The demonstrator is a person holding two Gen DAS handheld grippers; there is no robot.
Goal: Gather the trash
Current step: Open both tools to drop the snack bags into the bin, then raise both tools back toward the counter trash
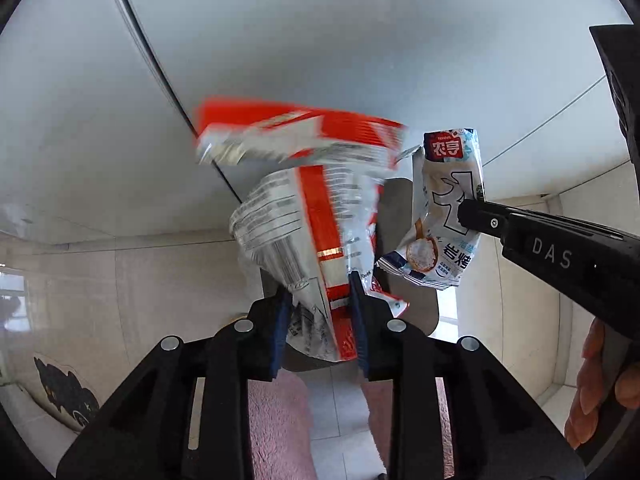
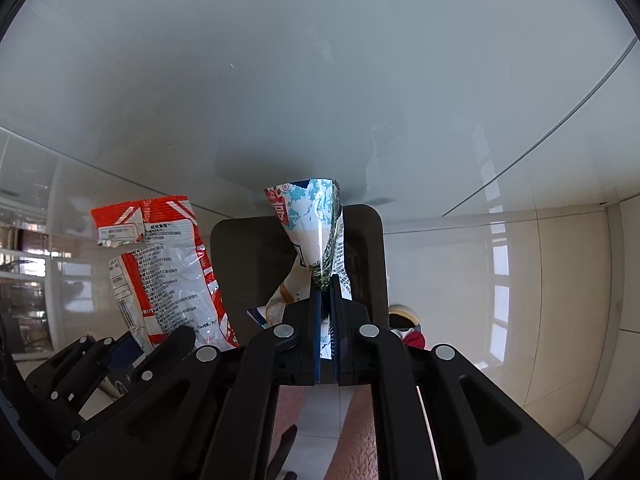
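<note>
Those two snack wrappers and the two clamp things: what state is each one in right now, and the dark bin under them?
Red-and-white wrapper: crumpled, lifted, pinched at its lower end.
Blue-and-white wrapper: creased, lifted, pinched near its lower part.
Left gripper: jaws shut on the red-and-white wrapper.
Right gripper: jaws shut on the blue-and-white wrapper.
Dark bin: beyond both wrappers; contents hidden.

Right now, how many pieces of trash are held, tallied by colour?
Red-and-white snack wrapper: 1, clamped in the left gripper.
Blue-and-white snack wrapper: 1, clamped in the right gripper.
Total: 2, both held up off the table.
</note>
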